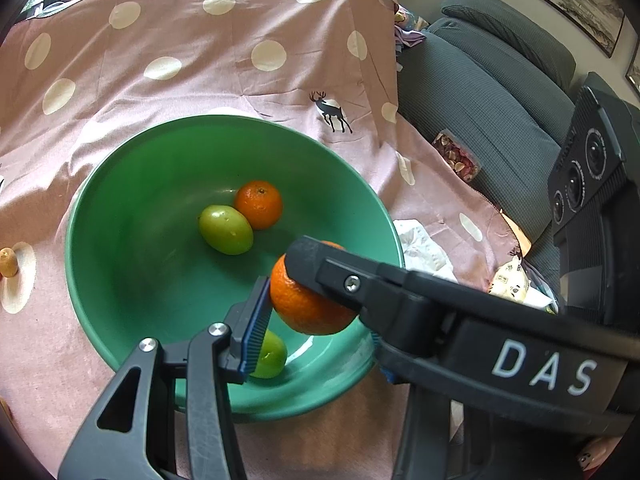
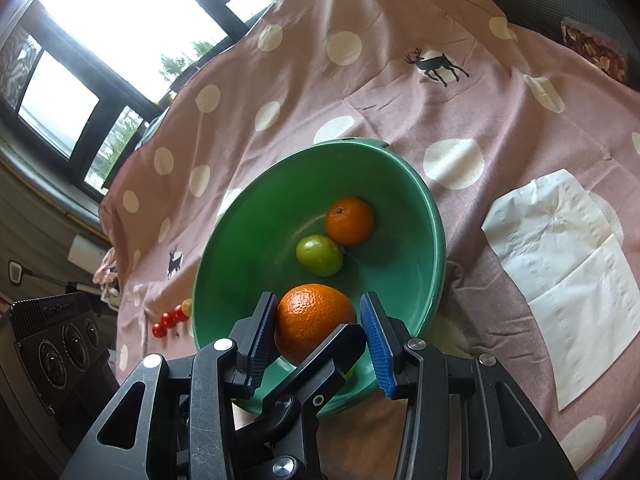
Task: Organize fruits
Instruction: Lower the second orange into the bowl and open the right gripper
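A large orange (image 1: pixel 308 304) (image 2: pixel 314 318) hangs over the near side of the green bowl (image 1: pixel 120 168) (image 2: pixel 434 216). Both grippers meet on it crosswise. My left gripper (image 1: pixel 316 304) has its left blue pad against the fruit; its right finger is mostly hidden behind the other tool. My right gripper (image 2: pixel 318 312) has the orange between its blue pads, and one of its black fingers (image 1: pixel 316 262) lies across the orange's top. A left-gripper finger (image 2: pixel 332 354) crosses below the fruit. In the bowl lie a small orange (image 1: pixel 259 204) (image 2: pixel 350 220), a green fruit (image 1: pixel 226 229) (image 2: pixel 319 254) and another green fruit (image 1: pixel 272 354).
A pink dotted cloth (image 1: pixel 200 60) covers the table. Cherry tomatoes (image 2: pixel 168 320) lie left of the bowl, and a small yellowish fruit (image 1: pixel 8 262) sits at the far left. A white napkin (image 2: pixel 568 264) lies to the right. A grey sofa (image 1: pixel 500 92) holds a snack pack (image 1: pixel 456 156).
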